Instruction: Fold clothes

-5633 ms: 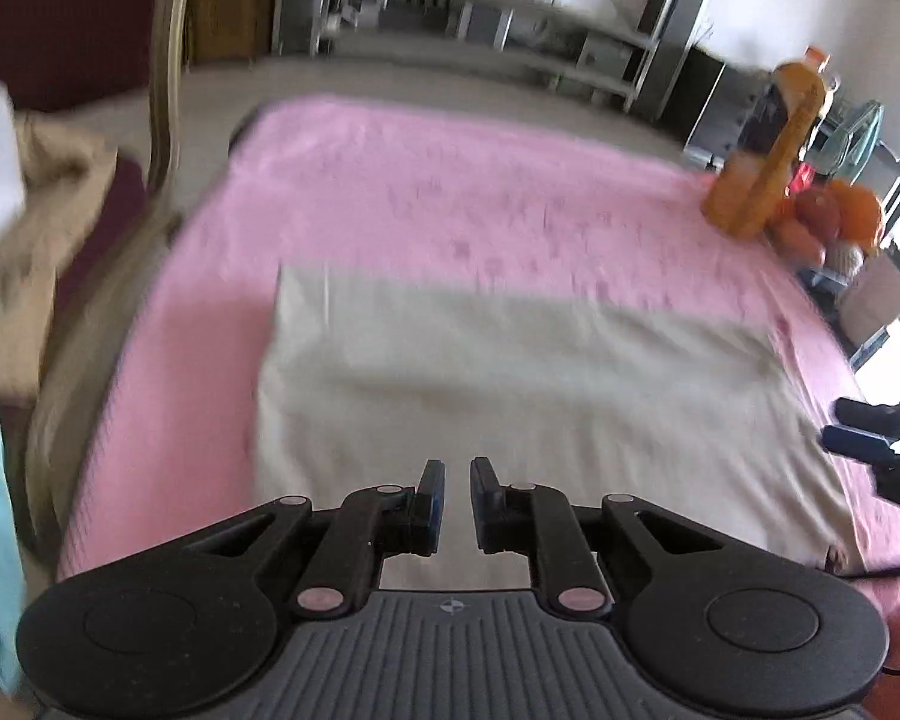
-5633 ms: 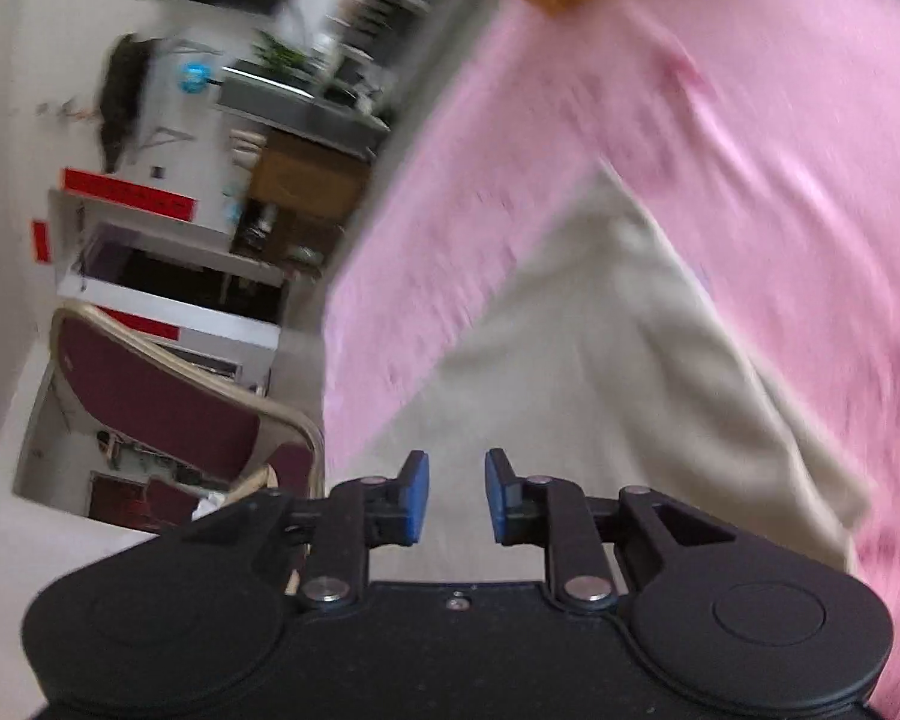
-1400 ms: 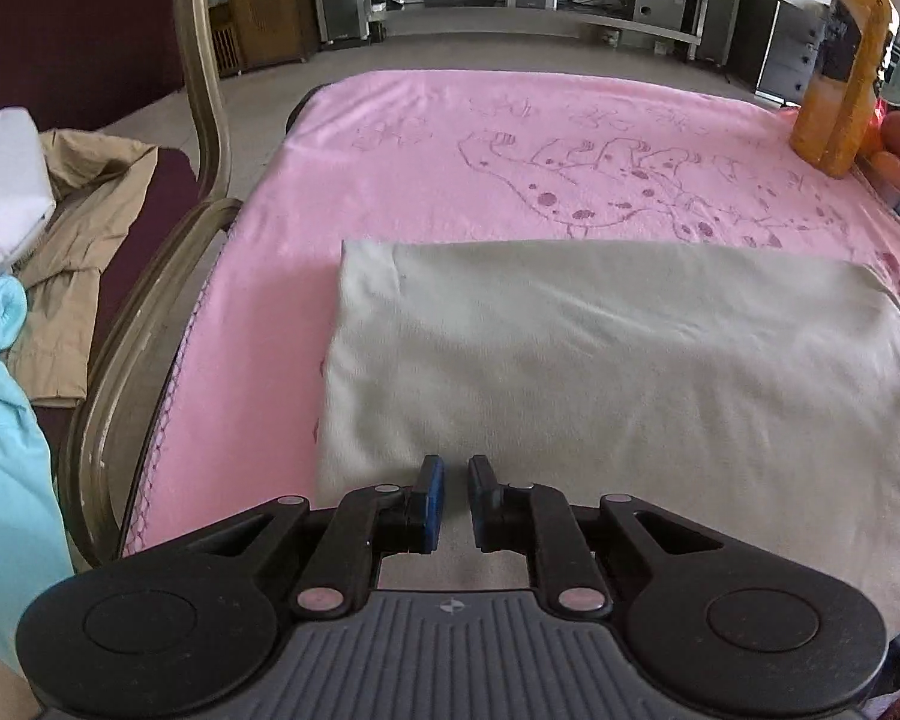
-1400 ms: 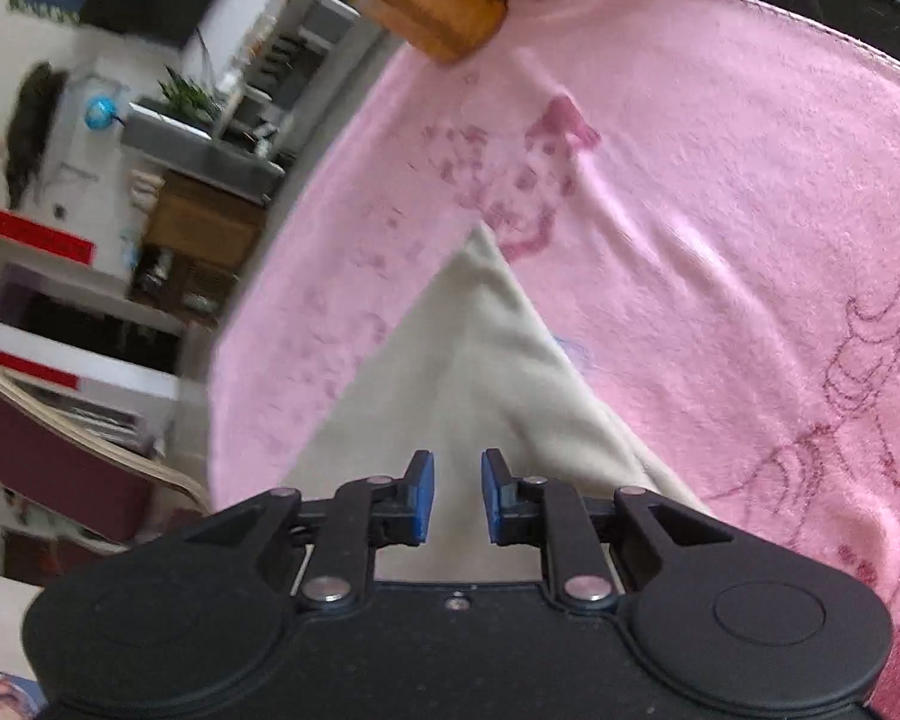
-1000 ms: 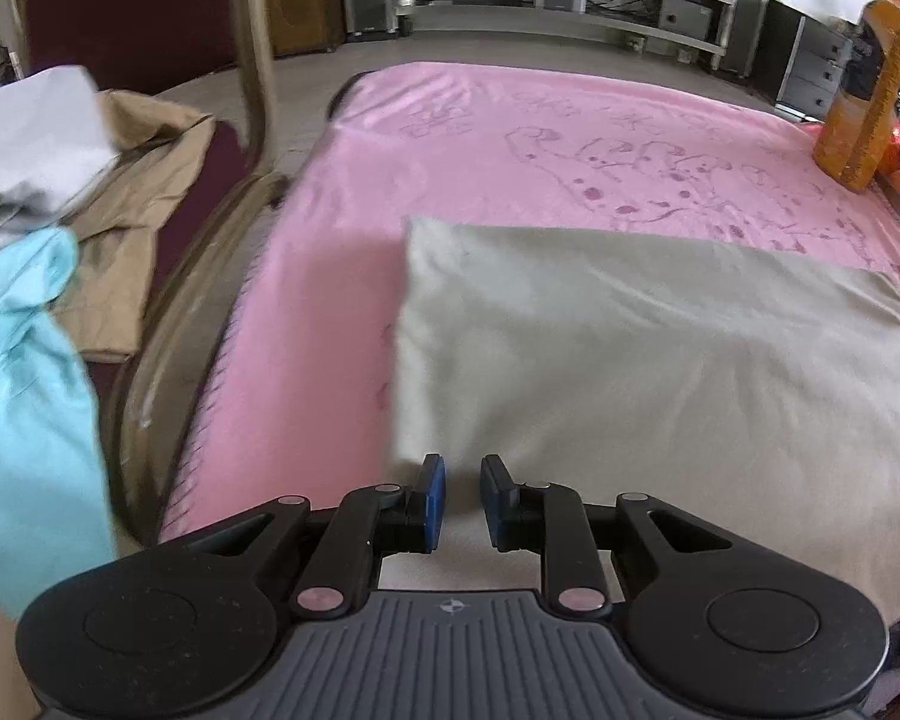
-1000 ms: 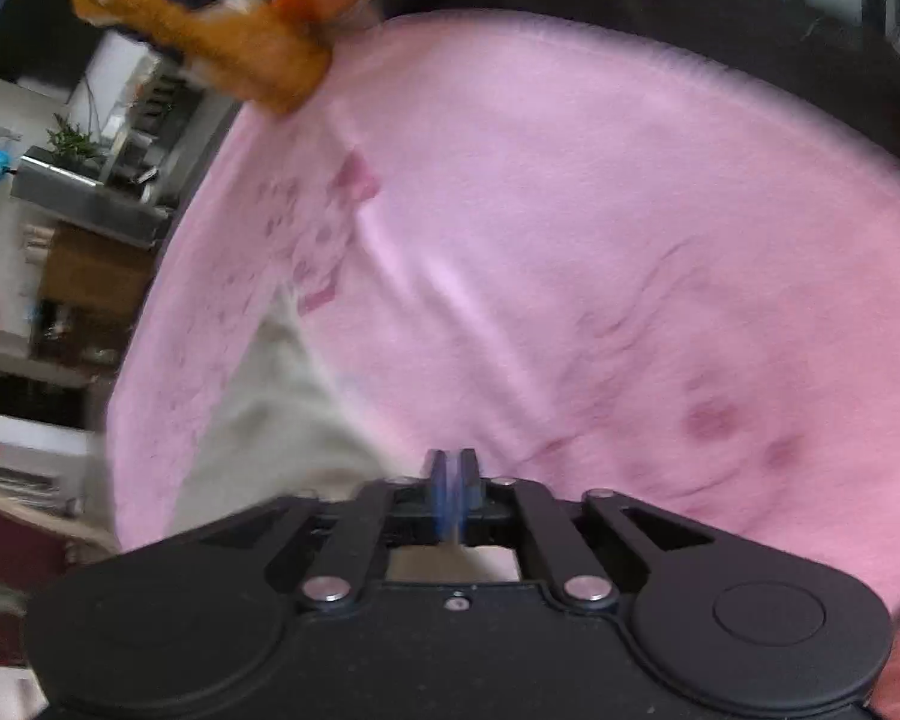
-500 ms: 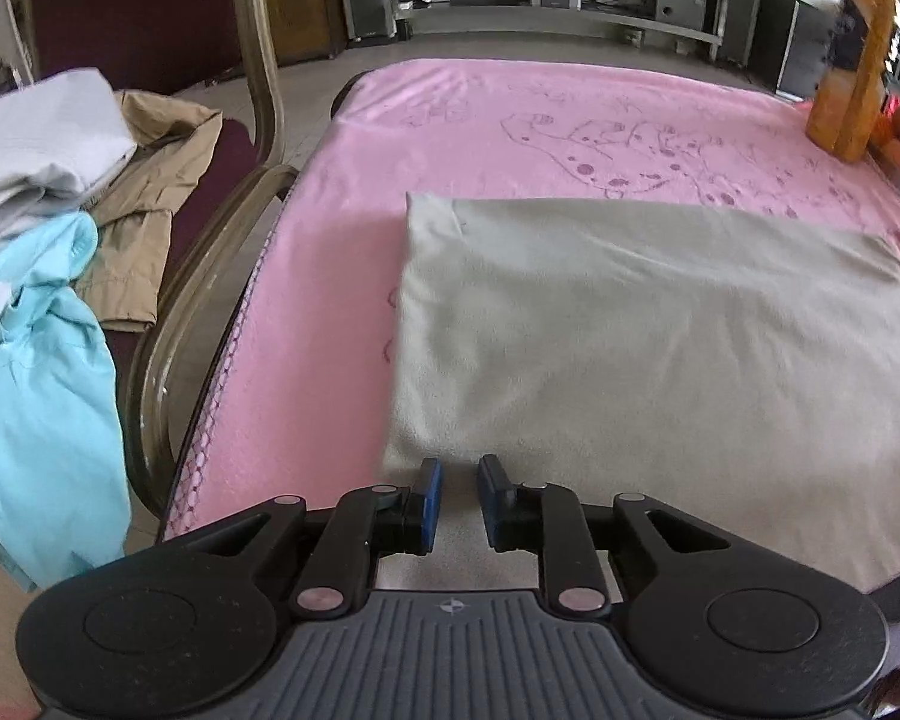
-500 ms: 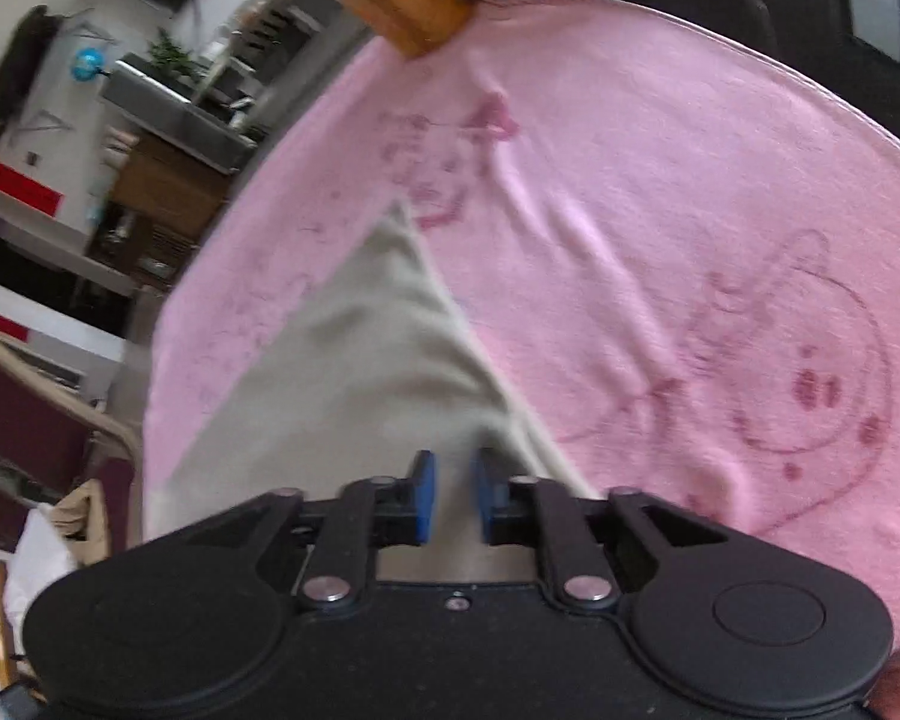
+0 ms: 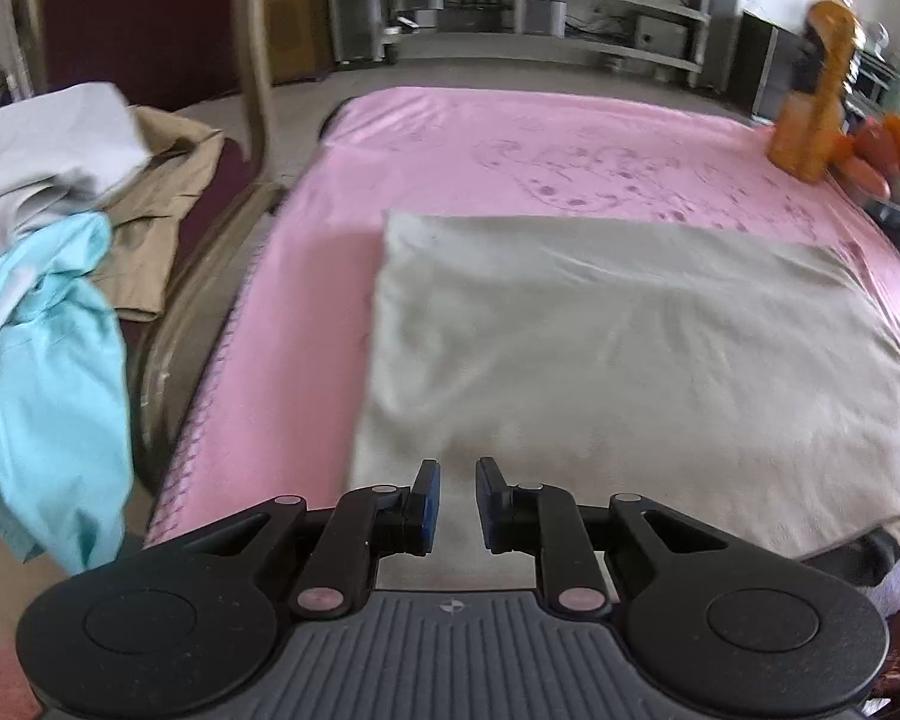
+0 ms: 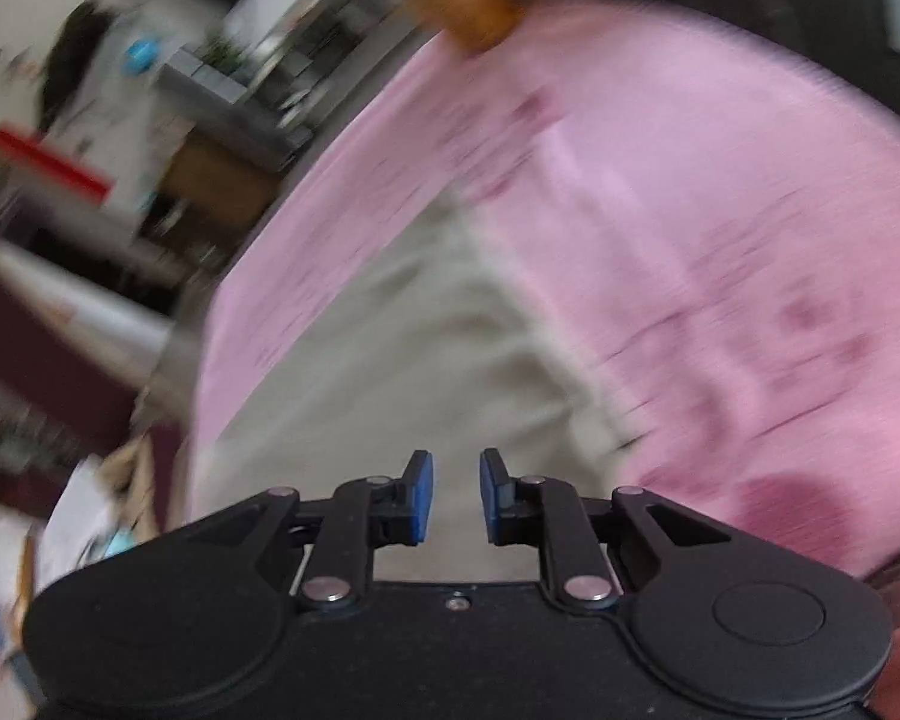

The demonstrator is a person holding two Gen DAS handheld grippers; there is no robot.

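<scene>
My left gripper (image 9: 455,501), a black two-finger tool with blue pads, fills the bottom centre of its own view and points steeply downward. Its jaws stand a narrow gap apart, having just eased a little closer, and nothing is pinched between them. My right gripper (image 10: 450,495), the same black build with blue pads, sits at the bottom centre of its blurred view, rolled so the scene tilts. Its jaws have just been opening and stand slightly apart, gripping nothing.
</scene>
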